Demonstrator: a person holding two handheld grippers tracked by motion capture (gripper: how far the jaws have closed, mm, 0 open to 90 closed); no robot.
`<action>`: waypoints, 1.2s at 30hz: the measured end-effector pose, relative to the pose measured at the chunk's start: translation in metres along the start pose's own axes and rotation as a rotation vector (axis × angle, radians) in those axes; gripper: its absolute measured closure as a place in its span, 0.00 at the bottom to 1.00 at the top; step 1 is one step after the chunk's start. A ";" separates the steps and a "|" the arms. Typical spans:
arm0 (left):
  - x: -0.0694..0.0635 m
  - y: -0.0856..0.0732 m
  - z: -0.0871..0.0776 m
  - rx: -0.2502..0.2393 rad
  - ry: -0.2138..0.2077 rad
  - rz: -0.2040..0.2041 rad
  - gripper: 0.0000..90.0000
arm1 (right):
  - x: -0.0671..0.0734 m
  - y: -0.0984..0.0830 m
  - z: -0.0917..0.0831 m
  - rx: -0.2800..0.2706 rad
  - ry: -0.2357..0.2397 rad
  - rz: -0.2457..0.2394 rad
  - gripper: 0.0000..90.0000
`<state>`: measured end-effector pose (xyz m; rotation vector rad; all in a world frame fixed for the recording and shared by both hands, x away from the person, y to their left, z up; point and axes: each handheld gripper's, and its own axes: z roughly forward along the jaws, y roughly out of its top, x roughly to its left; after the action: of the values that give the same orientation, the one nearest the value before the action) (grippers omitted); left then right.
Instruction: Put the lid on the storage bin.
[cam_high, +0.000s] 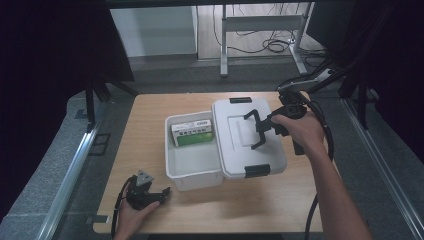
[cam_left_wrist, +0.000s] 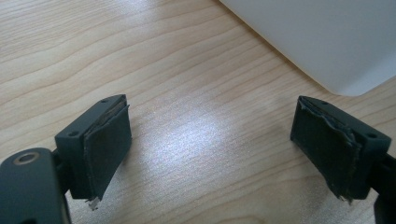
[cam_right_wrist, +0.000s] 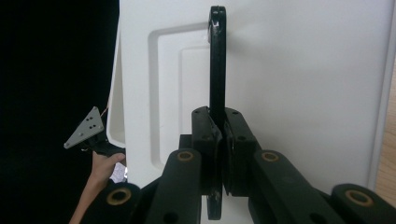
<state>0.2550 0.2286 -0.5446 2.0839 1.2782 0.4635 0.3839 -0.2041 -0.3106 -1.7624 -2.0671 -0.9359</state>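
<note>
My right gripper (cam_right_wrist: 219, 154) has its jaws clamped tight on the black handle (cam_right_wrist: 216, 60) of a white lid (cam_high: 247, 137), the thin bar pinched between the two pads. In the high view the lid hangs from that handle, tilted, with its left edge overlapping the right rim of an open white bin (cam_high: 192, 175) at the middle of the wooden table (cam_high: 150, 105). A green and white box (cam_high: 192, 134) lies inside the bin against its far wall. My left gripper (cam_left_wrist: 210, 144) rests on the table near the bin's front left corner, jaws wide apart with nothing between them but bare wood. I judge I am mid-way through carrying the lid. The next move calls for levelling it, lining its edges up with the bin's rim, and lowering it squarely so the black latches (cam_high: 257, 170) meet the bin.
</note>
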 end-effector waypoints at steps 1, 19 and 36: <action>0.000 0.000 0.000 0.000 0.000 0.000 0.14 | 0.000 0.000 0.000 0.000 0.000 0.000 0.95; 0.000 0.000 0.000 -0.001 0.000 0.000 0.14 | 0.026 0.002 0.009 0.006 0.045 -0.038 0.95; 0.000 0.000 0.000 -0.003 0.000 -0.001 0.13 | 0.050 0.004 0.030 0.025 0.083 -0.065 0.95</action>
<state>0.2551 0.2285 -0.5448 2.0811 1.2776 0.4644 0.3820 -0.1467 -0.3028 -1.6248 -2.0858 -0.9794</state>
